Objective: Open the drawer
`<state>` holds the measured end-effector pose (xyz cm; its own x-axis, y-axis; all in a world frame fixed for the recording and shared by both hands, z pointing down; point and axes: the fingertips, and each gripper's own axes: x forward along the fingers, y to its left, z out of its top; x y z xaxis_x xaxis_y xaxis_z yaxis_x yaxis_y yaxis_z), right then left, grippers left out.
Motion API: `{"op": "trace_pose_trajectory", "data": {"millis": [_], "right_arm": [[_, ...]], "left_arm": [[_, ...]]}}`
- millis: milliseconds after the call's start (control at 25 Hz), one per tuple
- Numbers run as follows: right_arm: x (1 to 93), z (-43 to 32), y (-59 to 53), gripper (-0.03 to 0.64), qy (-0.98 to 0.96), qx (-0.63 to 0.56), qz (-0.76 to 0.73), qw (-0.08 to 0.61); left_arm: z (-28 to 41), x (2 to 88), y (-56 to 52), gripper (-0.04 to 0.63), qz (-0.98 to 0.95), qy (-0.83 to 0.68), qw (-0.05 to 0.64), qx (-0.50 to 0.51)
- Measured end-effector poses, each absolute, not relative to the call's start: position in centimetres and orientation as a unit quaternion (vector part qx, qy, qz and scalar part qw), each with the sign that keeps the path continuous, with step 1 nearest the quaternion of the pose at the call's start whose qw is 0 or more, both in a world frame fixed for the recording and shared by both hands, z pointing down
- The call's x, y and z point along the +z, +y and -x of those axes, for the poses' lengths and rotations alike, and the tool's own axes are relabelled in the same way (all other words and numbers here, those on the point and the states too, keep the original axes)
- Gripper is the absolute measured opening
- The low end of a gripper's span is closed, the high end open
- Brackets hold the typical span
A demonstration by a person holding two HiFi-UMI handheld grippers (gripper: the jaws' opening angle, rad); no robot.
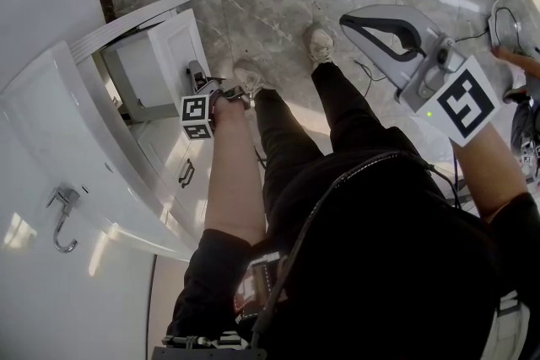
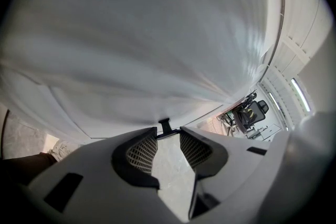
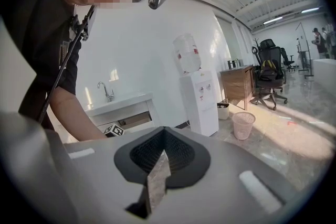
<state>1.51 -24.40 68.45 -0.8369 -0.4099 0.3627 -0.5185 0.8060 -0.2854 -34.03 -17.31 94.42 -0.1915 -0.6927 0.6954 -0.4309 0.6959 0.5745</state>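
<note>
The white drawer (image 1: 156,67) stands pulled out from the cabinet under the counter. My left gripper (image 1: 199,78) reaches down to the drawer's front panel. In the left gripper view that white front (image 2: 136,34) fills the picture, and its thin dark handle (image 2: 166,127) lies between the tips of my left gripper (image 2: 169,136), whose jaws are shut on it. My right gripper (image 1: 348,19) hangs in the air over the floor, well to the right of the drawer, shut with nothing in it. In the right gripper view the tips of the right gripper (image 3: 164,134) meet.
A white counter (image 1: 34,147) with a tap (image 1: 61,215) runs along the left. A lower drawer with its own handle (image 1: 186,173) sits below the pulled-out one. The person's legs and shoes (image 1: 319,42) stand on the marble floor. A water dispenser (image 3: 197,92), a waste basket (image 3: 243,124) and an office chair (image 3: 269,71) stand farther off.
</note>
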Motion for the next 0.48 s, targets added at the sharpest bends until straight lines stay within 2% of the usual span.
{"op": "trace_pose_trajectory", "data": {"millis": [480], "right_arm": [[67.69, -0.97, -23.62, -0.002, -0.937, 0.179, -0.261, 0.151]], "left_arm": [[34.10, 94.73, -17.33, 0.135, -0.368, -0.762, 0.520, -0.115]]}}
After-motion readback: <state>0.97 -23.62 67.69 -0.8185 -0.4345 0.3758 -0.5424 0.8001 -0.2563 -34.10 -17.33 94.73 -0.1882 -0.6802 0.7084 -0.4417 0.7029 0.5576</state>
